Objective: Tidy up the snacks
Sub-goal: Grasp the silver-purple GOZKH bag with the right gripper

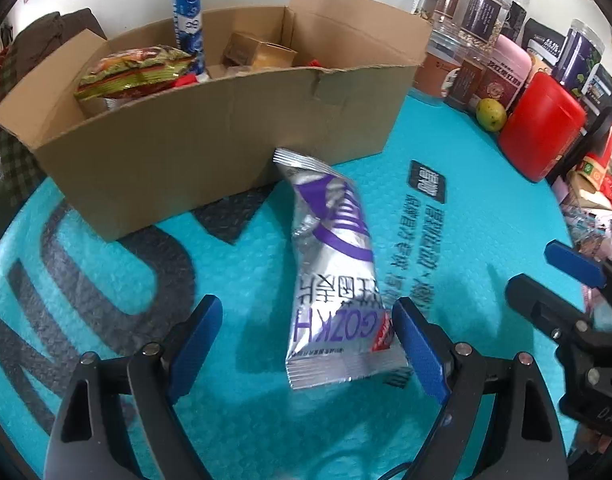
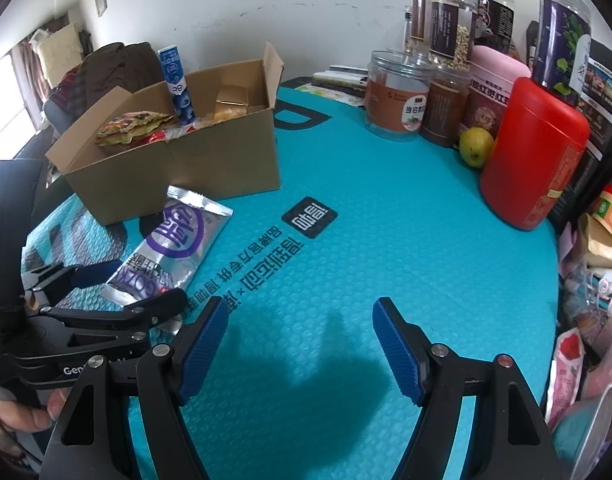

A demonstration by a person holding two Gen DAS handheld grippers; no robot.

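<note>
- Left wrist view: left gripper jaws wide apart, gripping nothing; silver snack packet lies mid-frame between them on teal table, cardboard box behind.
- Right wrist view: right gripper jaws apart, empty; packet at centre left, beside box.

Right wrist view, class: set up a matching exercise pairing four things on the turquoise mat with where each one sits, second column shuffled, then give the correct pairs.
Things
1. silver and purple foil snack packet
2. blue printed tube
3. yellow-green round fruit
4. right gripper

Places
A. standing upright inside the brown cardboard box
B. beside the tall red canister
C. lying on the turquoise mat in front of the box
D. open over bare mat, nothing between its fingers

Pairs: 1-C, 2-A, 3-B, 4-D
</note>
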